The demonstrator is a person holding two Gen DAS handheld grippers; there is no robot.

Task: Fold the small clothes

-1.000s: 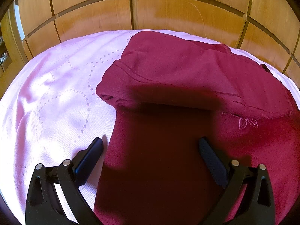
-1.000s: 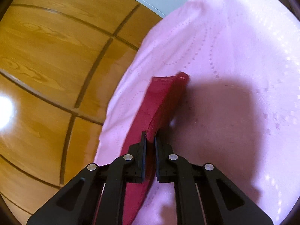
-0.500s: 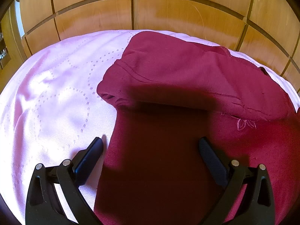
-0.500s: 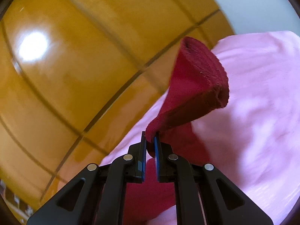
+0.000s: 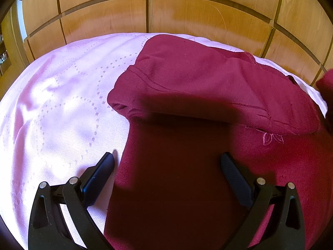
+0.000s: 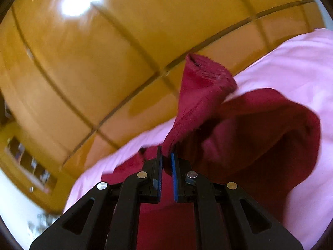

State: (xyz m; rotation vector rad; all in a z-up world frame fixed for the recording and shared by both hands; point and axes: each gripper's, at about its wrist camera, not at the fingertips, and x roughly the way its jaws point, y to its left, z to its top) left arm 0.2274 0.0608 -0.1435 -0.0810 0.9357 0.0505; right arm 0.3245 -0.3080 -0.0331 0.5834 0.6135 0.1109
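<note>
Maroon garment (image 5: 187,166): lies on pink bedspread (image 5: 52,114), one sleeve folded across the body at 12 o'clock. Left tool (image 5: 166,162): wide apart, straddling the garment's edge, probably pinning the body. Right tool (image 6: 166,156): clamped on lifted sleeve (image 6: 204,95), likely for folding inward. Wooden wardrobe panels (image 5: 187,10) behind; nothing obstructs.

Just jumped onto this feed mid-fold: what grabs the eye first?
The dark red garment dominates, spread over the pink bedspread with one sleeve already folded across its top. The right gripper pinches another part of it, lifted off the bed. The left gripper hangs wide open over the garment's near edge.
</note>
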